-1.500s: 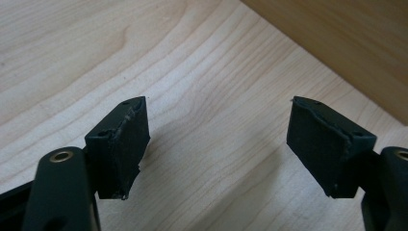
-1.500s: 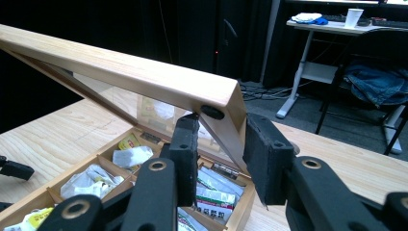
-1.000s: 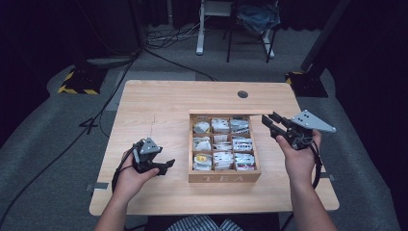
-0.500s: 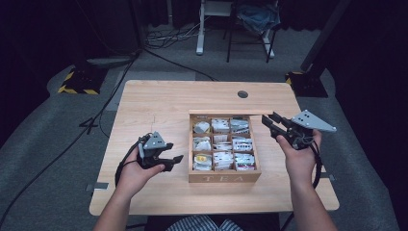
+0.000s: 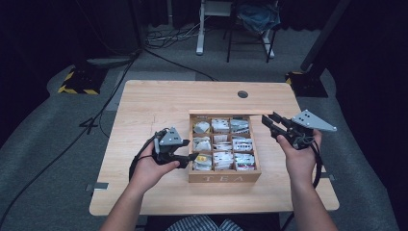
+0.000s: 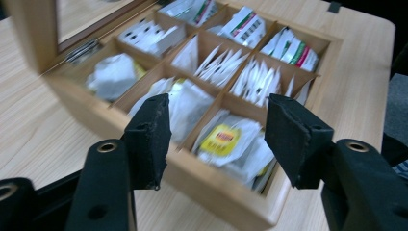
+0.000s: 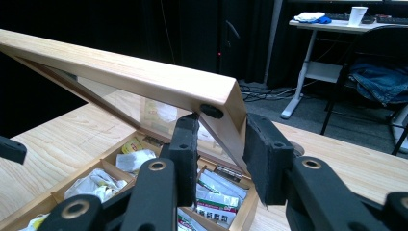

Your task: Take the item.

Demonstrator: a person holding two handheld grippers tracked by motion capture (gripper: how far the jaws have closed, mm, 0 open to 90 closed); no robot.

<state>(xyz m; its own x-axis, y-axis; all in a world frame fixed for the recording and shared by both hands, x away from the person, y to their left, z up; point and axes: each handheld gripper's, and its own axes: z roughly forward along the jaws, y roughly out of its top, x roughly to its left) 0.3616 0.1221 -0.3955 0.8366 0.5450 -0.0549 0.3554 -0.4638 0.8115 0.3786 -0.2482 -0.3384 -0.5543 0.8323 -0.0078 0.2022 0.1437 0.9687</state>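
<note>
Jaws of right gripper [image 7: 216, 159] pinching lid [image 7: 144, 72] corner — lid raised, long axis crosswise, left gripper [image 6: 216, 130] jaws spread, closing

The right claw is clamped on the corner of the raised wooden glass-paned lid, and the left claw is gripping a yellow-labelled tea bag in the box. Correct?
Not quite. The left claw grips nothing: in the left gripper view its jaws, which have just been closing, stand apart above the yellow-labelled tea bag in the wooden tea box. The right claw is indeed clamped on the raised wooden glass-paned lid.
</note>
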